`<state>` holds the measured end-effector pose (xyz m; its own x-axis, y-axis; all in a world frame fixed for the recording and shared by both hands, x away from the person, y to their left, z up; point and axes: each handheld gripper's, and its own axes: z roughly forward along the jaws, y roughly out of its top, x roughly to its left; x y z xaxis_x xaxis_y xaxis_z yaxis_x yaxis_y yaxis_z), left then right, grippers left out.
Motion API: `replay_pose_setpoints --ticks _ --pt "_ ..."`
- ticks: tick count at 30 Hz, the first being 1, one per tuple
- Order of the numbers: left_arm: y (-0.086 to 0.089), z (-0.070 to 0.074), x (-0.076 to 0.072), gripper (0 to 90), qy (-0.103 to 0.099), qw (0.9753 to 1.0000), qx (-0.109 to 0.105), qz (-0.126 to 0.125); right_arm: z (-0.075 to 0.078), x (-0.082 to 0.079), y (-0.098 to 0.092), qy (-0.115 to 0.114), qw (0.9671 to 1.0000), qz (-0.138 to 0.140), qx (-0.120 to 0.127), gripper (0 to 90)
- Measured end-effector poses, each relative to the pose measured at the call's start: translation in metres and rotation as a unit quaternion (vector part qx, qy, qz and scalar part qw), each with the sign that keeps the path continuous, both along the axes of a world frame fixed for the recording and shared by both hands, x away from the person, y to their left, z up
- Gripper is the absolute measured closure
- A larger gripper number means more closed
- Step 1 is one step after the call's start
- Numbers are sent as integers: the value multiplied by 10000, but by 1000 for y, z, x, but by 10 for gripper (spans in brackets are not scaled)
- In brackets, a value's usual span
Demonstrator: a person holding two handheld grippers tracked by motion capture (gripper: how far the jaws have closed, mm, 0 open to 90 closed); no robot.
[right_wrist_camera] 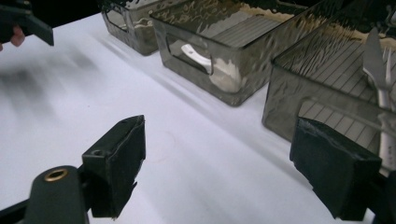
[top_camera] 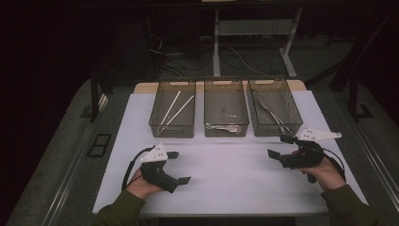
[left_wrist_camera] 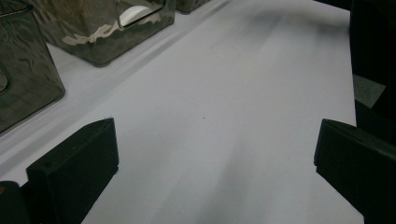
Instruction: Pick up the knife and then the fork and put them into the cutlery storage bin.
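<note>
Three smoked clear bins stand in a row at the back of the white mat (top_camera: 226, 174). The left bin (top_camera: 172, 108) holds two white sticks, the middle bin (top_camera: 226, 107) pale spoons at its front, and the right bin (top_camera: 275, 106) metal cutlery. My left gripper (top_camera: 179, 167) is held low over the front left of the mat, open and empty, its jaws pointing right. The right gripper (top_camera: 279, 146) hovers just in front of the right bin, open and empty too. In the left gripper view my left gripper (left_wrist_camera: 217, 140) has only bare mat between its jaws. The right gripper (right_wrist_camera: 219, 144) faces the middle bin (right_wrist_camera: 219, 51) and right bin (right_wrist_camera: 327, 79).
A hand grips each gripper from the near edge. Beyond the bins are a dark floor, cables and the legs of a table (top_camera: 216, 42). The mat's front edge (top_camera: 211, 212) lies close to the person's sleeves. Bare mat stretches between the two grippers.
</note>
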<state>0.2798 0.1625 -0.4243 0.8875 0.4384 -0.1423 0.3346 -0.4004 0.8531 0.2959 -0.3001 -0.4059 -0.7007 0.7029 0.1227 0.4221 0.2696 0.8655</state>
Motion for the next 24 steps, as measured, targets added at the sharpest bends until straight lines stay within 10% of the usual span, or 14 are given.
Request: replay_pose_setpoints --ticks 24 --pt "2 0 0 0 -16 10000 6 -16 -29 -38 -15 56 10000 47 15 183"
